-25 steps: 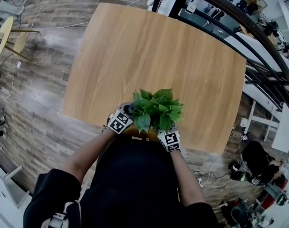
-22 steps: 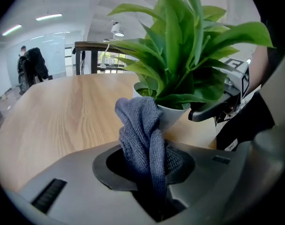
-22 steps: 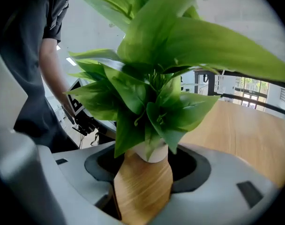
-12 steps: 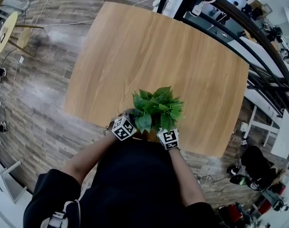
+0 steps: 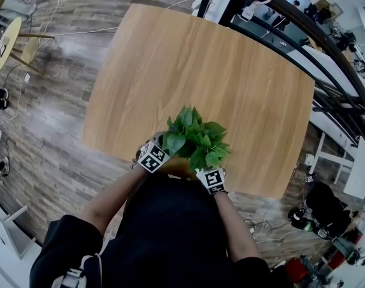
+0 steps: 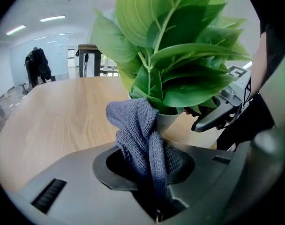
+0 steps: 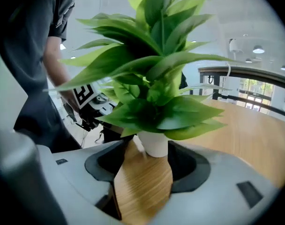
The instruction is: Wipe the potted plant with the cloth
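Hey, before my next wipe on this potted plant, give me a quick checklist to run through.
1. Cloth clamped in left gripper: ok.
2. Cloth touching the leaves: cannot tell; it sits just below them.
3. White pot between right gripper's parted jaws: ok.
4. Firm hold on the pot: cannot tell.
5. Pot standing on the wooden table: ok.
6. Margin to the table's near edge: not ok, plant sits close.
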`<state>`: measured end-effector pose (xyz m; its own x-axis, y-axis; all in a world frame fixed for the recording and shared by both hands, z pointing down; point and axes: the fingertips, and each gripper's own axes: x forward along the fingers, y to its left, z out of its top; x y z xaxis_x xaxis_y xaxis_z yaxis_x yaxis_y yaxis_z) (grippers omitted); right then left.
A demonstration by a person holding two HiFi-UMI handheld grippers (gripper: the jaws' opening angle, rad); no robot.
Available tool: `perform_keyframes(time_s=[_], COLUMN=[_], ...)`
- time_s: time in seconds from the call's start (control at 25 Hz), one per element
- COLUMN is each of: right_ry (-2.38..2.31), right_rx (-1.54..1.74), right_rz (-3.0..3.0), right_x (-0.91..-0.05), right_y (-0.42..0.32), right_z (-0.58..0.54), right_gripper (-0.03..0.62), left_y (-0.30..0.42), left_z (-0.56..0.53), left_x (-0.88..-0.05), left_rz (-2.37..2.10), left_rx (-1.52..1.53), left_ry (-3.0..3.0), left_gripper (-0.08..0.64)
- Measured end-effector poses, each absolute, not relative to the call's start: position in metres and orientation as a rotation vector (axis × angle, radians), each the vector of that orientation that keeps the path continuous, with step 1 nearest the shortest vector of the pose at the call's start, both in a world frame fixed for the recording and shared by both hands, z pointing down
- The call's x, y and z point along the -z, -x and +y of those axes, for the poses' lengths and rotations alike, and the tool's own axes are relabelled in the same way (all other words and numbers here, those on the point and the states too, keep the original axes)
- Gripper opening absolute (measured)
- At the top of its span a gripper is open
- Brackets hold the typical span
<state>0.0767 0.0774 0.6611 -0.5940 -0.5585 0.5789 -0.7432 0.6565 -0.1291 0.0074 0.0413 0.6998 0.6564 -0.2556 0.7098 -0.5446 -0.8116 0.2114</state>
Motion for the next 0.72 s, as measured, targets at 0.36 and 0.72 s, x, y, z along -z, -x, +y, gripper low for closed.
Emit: perform_keyframes(time_s=[0.36,0.72], right_ry=[-1.021,-1.053], right_rx=[-0.378,-0.435], right_rz=[-2.381,-2.38], right_x=[-0.654,-0.657], right_y=[-0.076,-0.078], right_z=[0.037,0.036], right_gripper=[0.272,0.27], left_y=[-0.009,-0.034], left_z=[0.027,0.074], left_x=[-0.702,-0.695], left_rz=[-0.547,-0.352], left_rx=[-1.039,-1.013], left_ry=[-2.532,-2.591], left_gripper=[0.135,0.135])
